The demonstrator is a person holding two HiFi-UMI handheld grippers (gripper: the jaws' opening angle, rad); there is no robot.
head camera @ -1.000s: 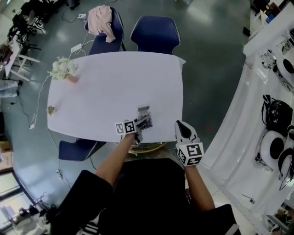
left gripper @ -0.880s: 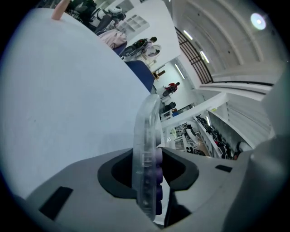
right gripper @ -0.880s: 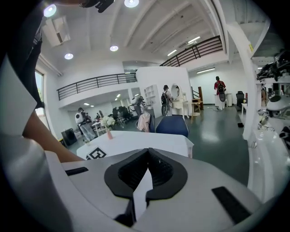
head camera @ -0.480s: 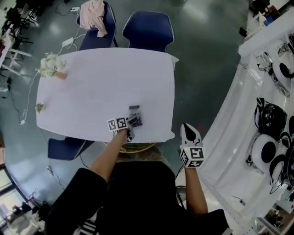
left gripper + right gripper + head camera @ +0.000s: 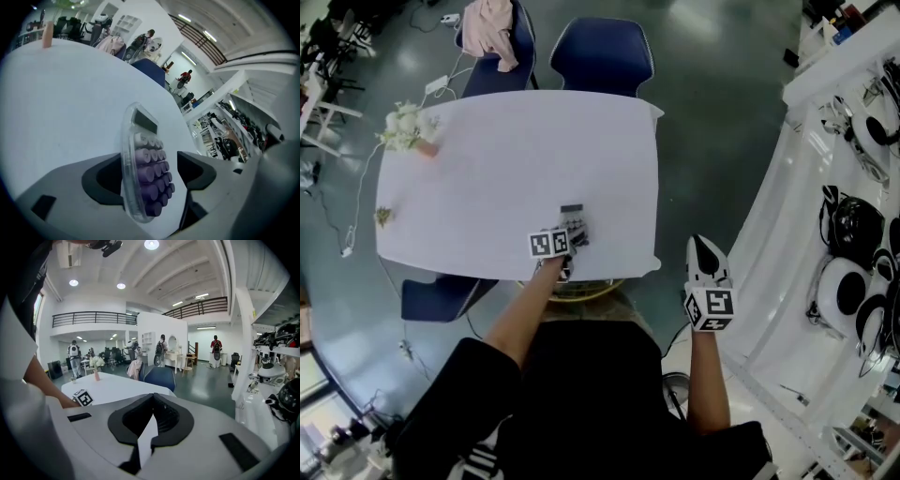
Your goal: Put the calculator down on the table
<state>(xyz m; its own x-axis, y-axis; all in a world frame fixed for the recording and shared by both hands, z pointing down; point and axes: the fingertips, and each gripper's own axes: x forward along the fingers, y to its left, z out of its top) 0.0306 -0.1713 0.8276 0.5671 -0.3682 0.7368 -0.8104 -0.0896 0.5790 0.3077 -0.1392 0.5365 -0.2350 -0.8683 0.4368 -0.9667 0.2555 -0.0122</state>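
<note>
The calculator (image 5: 145, 168), clear-cased with purple keys, stands tilted on its long edge on the white table (image 5: 61, 93), close to the near edge (image 5: 573, 223). My left gripper (image 5: 151, 172) straddles it and its jaws are opening: the calculator's back leans against the left pad (image 5: 105, 176), and a gap separates its keys from the right pad (image 5: 197, 171). In the head view the left gripper (image 5: 572, 236) is at the table's (image 5: 516, 159) near edge. My right gripper (image 5: 705, 258) hangs off the table to the right, jaws shut and empty (image 5: 151, 418).
A vase of white flowers (image 5: 405, 131) stands at the table's far left corner, with a small sprig (image 5: 384, 217) on the left edge. Two blue chairs (image 5: 602, 56) stand behind, one draped with a pink garment (image 5: 492, 28). A white shelf with helmets (image 5: 853, 234) runs along the right.
The left gripper has sunk to the table with the calculator and its jaws have spread. The right gripper has drifted right, away from the table's edge.
</note>
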